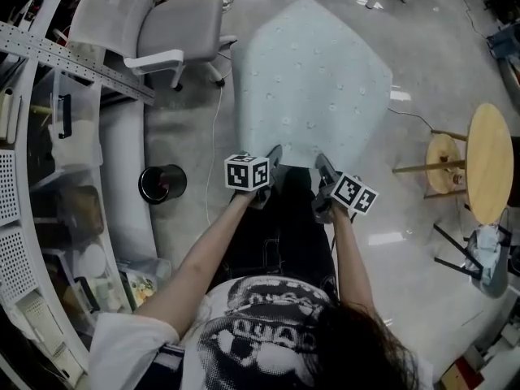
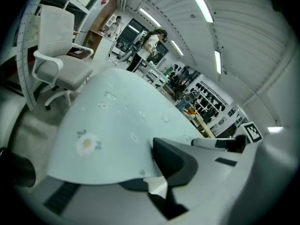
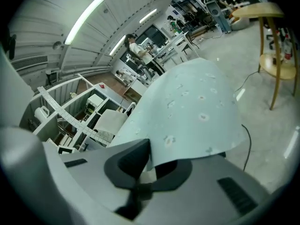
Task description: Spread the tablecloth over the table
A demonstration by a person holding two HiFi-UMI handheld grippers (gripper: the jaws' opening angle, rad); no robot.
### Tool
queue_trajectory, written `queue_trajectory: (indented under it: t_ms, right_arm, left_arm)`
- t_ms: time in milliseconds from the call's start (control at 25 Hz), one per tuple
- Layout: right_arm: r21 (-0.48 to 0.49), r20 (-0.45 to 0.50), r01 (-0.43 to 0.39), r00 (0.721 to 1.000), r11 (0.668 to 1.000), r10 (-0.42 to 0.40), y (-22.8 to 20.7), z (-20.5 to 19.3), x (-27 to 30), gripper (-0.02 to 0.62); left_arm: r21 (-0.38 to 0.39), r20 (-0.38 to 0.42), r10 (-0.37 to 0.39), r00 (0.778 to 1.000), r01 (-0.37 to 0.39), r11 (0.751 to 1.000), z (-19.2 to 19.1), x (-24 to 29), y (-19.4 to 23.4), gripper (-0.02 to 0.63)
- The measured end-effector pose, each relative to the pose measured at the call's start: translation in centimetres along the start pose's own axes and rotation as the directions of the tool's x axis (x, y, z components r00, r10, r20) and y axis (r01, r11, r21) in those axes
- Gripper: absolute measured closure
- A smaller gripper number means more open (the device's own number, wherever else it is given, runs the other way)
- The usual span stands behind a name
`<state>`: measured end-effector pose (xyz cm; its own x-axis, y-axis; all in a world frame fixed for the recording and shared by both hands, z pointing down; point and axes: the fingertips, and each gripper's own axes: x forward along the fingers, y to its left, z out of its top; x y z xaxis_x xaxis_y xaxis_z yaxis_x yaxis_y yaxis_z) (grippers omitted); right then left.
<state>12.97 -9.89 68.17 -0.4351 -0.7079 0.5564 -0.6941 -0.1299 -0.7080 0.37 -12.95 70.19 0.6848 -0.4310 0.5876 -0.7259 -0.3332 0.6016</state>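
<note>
A pale blue tablecloth (image 1: 313, 80) with small flower prints is stretched out in front of me, bowed upward like a dome; whatever is under it is hidden. Its near edge runs into both grippers. My left gripper (image 1: 273, 162) is shut on the near left part of that edge, and in the left gripper view the tablecloth (image 2: 117, 125) passes between the dark jaws of the left gripper (image 2: 157, 175). My right gripper (image 1: 323, 169) is shut on the near right part; the tablecloth (image 3: 197, 107) curls down into the right gripper (image 3: 150, 165).
A white office chair (image 1: 154, 23) stands at the far left, with a black round bin (image 1: 162, 183) on the floor near it. Shelving (image 1: 49, 218) lines the left side. A round wooden table (image 1: 491, 161) and a stool (image 1: 445, 157) stand at the right. People stand far off.
</note>
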Motion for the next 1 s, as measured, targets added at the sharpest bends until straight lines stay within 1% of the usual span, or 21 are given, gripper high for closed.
queue_trajectory:
  t_ms: [160,360,480,560,600,680,760,840,1000]
  right_arm:
    - [0.079,-0.019,0.029,0.999,0.996,-0.028,-2.2,-1.8,1.5,0.584]
    - [0.132,-0.028,0.06,0.998,0.989,-0.056,-4.4,-3.2,2.8,0.583]
    - [0.157,-0.018,0.032,0.999,0.987,-0.03,-4.8,-3.6,3.0,0.572]
    - [0.165,-0.027,0.006,1.0,0.986,-0.001,-4.9,-3.9,2.9,0.522]
    - [0.163,-0.038,-0.002,0.999,0.987,0.008,-4.9,-4.1,2.8,0.498]
    - [0.154,-0.057,-0.004,0.998,0.988,0.013,-5.0,-4.6,2.5,0.475]
    - [0.162,-0.057,0.002,0.998,0.987,0.007,-5.1,-5.0,1.9,0.46]
    - [0.185,-0.041,0.007,0.999,0.983,0.0,-5.1,-5.2,1.3,0.46]
    - [0.174,-0.034,0.022,0.999,0.985,-0.016,-5.2,-5.3,0.0,0.46]
  left_arm:
    - [-0.01,-0.017,0.021,1.0,-0.021,1.0,-1.3,0.9,1.5,0.574]
    - [0.0,-0.022,0.05,0.998,-0.05,0.999,-2.6,2.0,2.5,0.572]
    - [0.013,0.001,0.028,1.0,-0.028,1.0,-2.7,2.0,2.5,0.571]
    - [0.034,0.005,0.005,1.0,-0.005,0.999,-2.7,1.9,2.4,0.571]
    - [0.041,-0.001,-0.002,1.0,0.002,0.999,-2.8,1.8,2.4,0.569]
    - [0.048,-0.034,-0.004,0.999,0.005,0.999,-3.2,1.7,2.4,0.544]
    - [0.06,-0.092,-0.007,0.996,0.013,0.998,-4.4,1.4,2.5,0.469]
    - [0.072,-0.134,-0.007,0.991,0.017,0.997,-5.8,0.8,2.7,0.466]
    - [0.071,-0.147,-0.002,0.989,0.013,0.997,-6.8,-0.8,3.1,0.469]
